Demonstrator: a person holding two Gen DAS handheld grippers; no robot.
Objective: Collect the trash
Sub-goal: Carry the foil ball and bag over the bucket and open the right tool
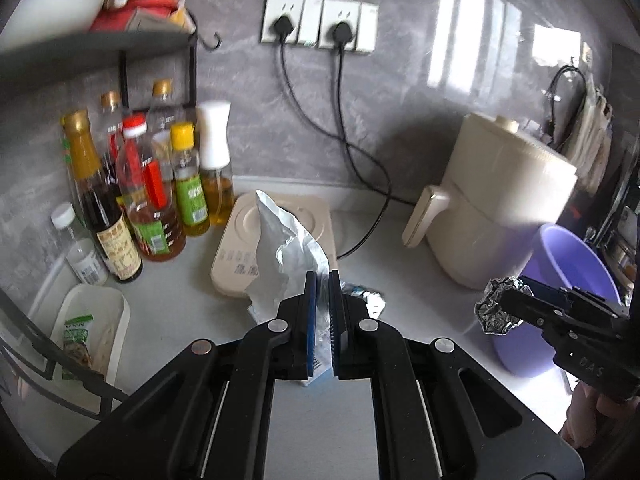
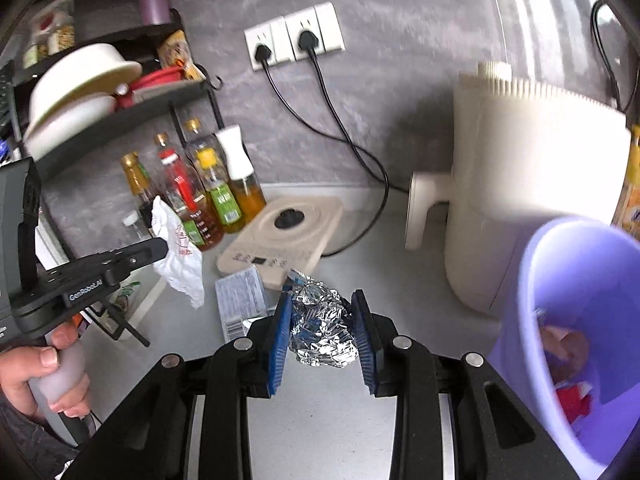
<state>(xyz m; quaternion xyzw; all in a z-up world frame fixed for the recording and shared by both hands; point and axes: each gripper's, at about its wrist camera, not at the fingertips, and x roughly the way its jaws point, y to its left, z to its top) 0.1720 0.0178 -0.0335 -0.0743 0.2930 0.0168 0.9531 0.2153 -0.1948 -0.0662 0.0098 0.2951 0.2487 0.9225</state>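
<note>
Nearby, purple bin (image 2: 576, 320) beside air fryer (image 2: 532, 184).

Your kitchen corner, daylit

You faced a grey marbled wall (image 1: 400, 92) carrying white sockets (image 1: 320, 22), window light gleaming on it, above a pale countertop (image 1: 420, 308) and beside a black shelf rack (image 2: 120, 116).

The left gripper (image 1: 323, 276) is being held angled downward with its jaws pressed nearly together on a crumpled wrapper (image 1: 286, 248), its handle being grasped by a hand (image 2: 38, 376) with curled fingers. The right gripper (image 2: 322, 306) is likewise being tilted downward, its blue pads (image 2: 280, 332) being clamped against a foil ball (image 2: 322, 326).
</note>
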